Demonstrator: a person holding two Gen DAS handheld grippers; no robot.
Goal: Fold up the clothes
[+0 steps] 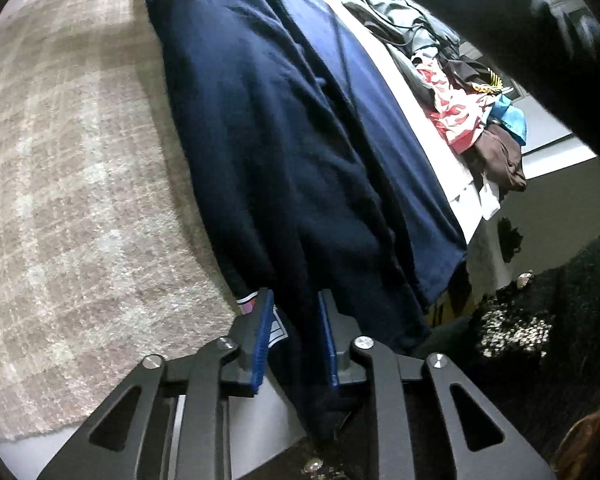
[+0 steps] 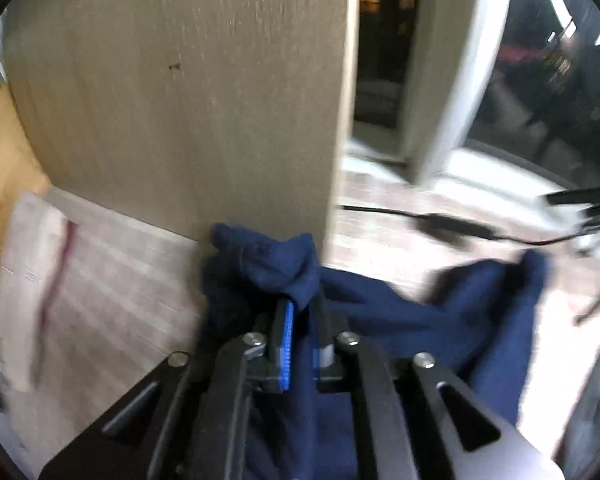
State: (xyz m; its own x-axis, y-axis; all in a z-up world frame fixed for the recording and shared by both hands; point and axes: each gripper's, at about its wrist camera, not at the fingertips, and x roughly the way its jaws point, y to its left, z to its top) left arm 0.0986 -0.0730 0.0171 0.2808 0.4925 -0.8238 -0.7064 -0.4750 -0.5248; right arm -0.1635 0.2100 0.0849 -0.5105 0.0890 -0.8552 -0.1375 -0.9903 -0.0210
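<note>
A navy blue garment (image 1: pixel 284 152) hangs stretched out in the left wrist view, running from the top of the frame down into my left gripper (image 1: pixel 294 300), which is shut on its lower edge near a white label. In the right wrist view my right gripper (image 2: pixel 302 304) is shut on a bunched end of the same navy garment (image 2: pixel 420 312), which trails off to the right over the floor. The blue pads (image 2: pixel 288 344) press the cloth between them.
A beige plaid rug (image 1: pixel 68 200) covers the floor at left. A pile of mixed clothes (image 1: pixel 460 96) lies on a white surface at right. A tall beige wooden panel (image 2: pixel 188 100) stands close ahead of the right gripper. A black cable (image 2: pixel 440 220) crosses the floor.
</note>
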